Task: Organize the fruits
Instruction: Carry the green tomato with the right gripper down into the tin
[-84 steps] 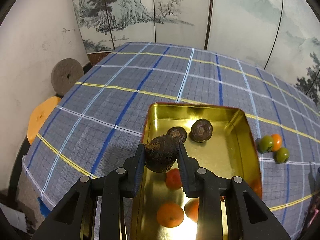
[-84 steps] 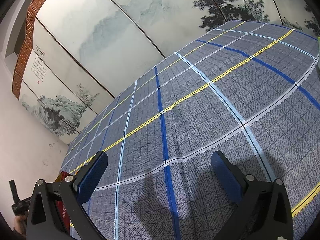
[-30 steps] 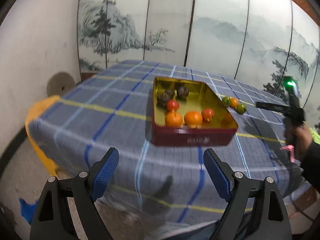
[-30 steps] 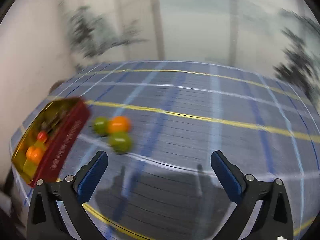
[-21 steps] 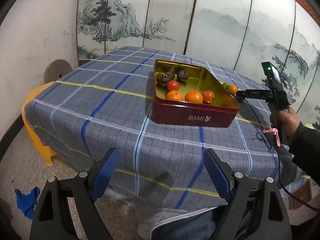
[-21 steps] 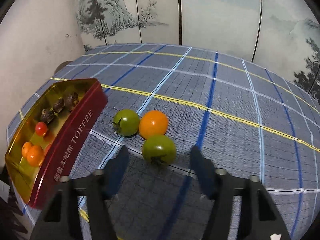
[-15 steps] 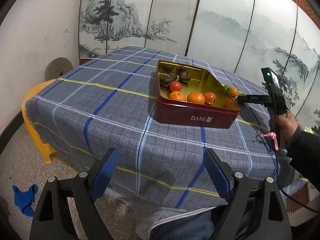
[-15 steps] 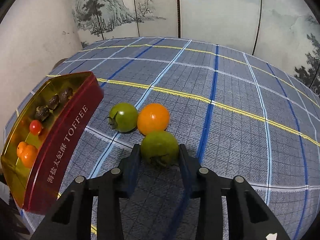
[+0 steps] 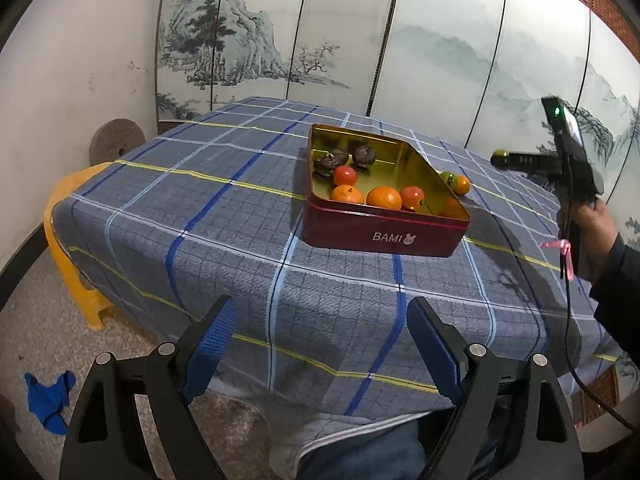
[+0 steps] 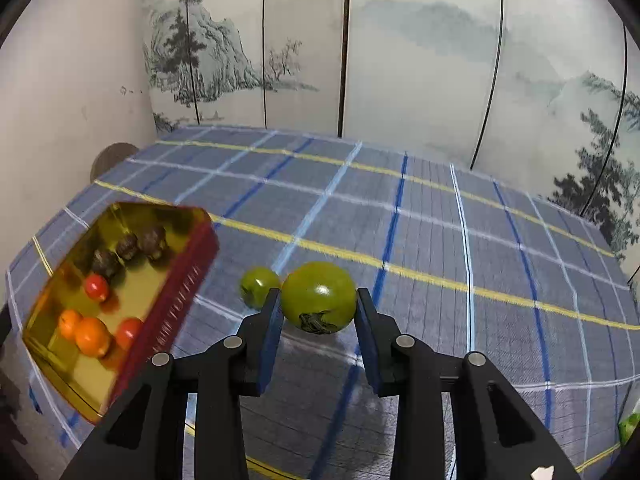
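Note:
My right gripper (image 10: 318, 314) is shut on a green tomato (image 10: 318, 298) and holds it clear above the checked tablecloth (image 10: 440, 248). A second green tomato (image 10: 258, 286) lies on the cloth just behind the left finger. To the left stands the red and gold tin (image 10: 168, 312) with dark fruits, red tomatoes and oranges inside. My left gripper (image 9: 320, 312) hangs open and empty off the table's near edge, well short of the tin (image 9: 380, 236). Behind the tin lie a green tomato (image 9: 447, 178) and an orange fruit (image 9: 463, 184).
A person's hand (image 9: 592, 220) grips the other tool at the right, with a cable hanging from it. A yellow stool (image 9: 68, 216) and a round stone disc (image 9: 116, 140) stand left of the table. A painted screen (image 9: 400, 40) closes off the back. A blue rag (image 9: 48, 396) lies on the floor.
My right gripper closed on the nearest green tomato and lifted it off the cloth. My left gripper released the dark fruit into the tin earlier, drew back past the table edge, and now holds still.

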`<state>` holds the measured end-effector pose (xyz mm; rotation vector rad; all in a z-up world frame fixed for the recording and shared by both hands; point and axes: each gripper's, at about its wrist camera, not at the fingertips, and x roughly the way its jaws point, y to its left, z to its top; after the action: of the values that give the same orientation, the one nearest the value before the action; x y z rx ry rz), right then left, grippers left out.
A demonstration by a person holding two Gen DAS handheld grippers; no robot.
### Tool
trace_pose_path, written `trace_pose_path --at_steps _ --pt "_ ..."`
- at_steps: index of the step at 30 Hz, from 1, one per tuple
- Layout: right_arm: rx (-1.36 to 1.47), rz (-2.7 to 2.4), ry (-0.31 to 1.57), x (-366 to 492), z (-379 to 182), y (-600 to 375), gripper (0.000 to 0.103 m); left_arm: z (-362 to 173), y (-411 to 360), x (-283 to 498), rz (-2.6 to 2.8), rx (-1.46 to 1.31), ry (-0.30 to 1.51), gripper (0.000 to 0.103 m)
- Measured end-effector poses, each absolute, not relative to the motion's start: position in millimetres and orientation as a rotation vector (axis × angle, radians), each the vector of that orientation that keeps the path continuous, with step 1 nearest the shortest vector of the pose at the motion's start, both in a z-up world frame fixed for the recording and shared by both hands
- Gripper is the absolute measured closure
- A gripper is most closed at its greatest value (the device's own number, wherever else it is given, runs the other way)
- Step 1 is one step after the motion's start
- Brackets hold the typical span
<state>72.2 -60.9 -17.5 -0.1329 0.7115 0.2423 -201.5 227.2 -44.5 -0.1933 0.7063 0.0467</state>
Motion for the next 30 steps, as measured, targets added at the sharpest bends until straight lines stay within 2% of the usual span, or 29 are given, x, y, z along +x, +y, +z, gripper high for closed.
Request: trace_pose_path --at_steps 13,30 --pt "-0.162 0.318 0.636 58 27 -4 0.071 -41 232 -209 0.067 -0.203 0.702 0.016" --pt "-0.194 0.404 0.665 52 23 58 0.070 -48 251 -219 0.087 -0.244 0.696 0.016"
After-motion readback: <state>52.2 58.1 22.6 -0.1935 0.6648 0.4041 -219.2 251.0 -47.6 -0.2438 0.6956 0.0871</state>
